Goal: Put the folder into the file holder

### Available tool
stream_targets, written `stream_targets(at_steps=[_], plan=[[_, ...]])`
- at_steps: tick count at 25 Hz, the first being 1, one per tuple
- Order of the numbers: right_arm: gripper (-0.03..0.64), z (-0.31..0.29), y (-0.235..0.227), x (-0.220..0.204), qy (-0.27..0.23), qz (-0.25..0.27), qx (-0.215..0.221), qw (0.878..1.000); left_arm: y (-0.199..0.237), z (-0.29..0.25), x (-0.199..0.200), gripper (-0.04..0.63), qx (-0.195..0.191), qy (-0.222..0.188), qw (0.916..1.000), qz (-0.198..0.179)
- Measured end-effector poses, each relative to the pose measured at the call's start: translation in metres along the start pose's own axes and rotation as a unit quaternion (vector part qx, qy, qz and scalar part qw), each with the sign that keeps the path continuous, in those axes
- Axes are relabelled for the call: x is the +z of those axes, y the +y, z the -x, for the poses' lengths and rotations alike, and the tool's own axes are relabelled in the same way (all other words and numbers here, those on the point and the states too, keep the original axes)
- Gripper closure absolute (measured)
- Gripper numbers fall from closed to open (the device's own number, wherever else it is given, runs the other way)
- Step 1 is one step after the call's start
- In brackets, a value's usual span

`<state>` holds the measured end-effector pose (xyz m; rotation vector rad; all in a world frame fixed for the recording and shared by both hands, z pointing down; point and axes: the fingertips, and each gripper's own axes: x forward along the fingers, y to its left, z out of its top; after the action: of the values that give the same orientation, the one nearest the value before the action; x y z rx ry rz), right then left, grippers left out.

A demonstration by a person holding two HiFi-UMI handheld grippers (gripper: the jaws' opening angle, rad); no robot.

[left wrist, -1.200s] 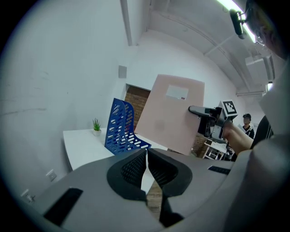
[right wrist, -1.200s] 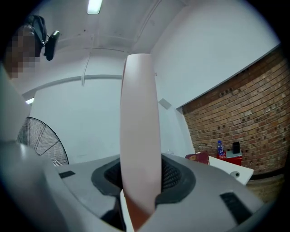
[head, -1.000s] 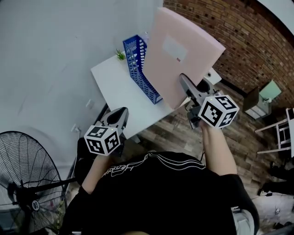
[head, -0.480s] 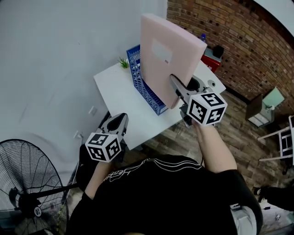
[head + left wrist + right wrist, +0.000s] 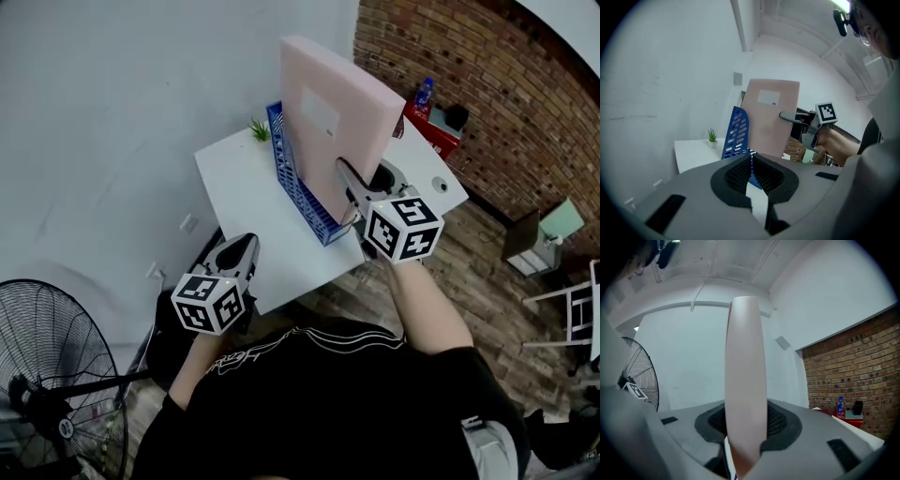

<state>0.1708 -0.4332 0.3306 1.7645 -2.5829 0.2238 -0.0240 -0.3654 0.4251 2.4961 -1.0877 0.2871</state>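
Observation:
A pink folder [image 5: 328,122] with a white label stands upright in the air, and my right gripper [image 5: 347,178] is shut on its near lower edge. Its lower end hangs over the blue slotted file holder [image 5: 298,183], which stands on the white table [image 5: 239,202]; whether it reaches inside is hidden. In the right gripper view the folder [image 5: 745,380] is edge-on between the pads of the right gripper [image 5: 745,420]. My left gripper [image 5: 242,246] is shut and empty, off the table's near left corner. The left gripper view shows the left gripper [image 5: 751,157], the file holder [image 5: 735,136], the folder [image 5: 766,119] and the right gripper [image 5: 787,116].
A small potted plant [image 5: 259,129] stands at the table's far corner behind the holder. A red box [image 5: 431,127] with a blue bottle [image 5: 424,94] sits at the far right by the brick wall. A floor fan [image 5: 56,375] stands at the lower left.
My right gripper has carried the folder left and toward the holder, turning it more upright. The left gripper has hardly moved.

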Motion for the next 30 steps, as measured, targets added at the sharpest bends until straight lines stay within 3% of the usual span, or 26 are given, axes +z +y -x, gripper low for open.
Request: stream_targets(at_steps=[30], plan=[[0.457,-0.021,0.005,-0.063,-0.008,0.025,0.016,1.0,0.016,-0.002,-0.036,0.558,0.042,0.012,0.9988,0.023]])
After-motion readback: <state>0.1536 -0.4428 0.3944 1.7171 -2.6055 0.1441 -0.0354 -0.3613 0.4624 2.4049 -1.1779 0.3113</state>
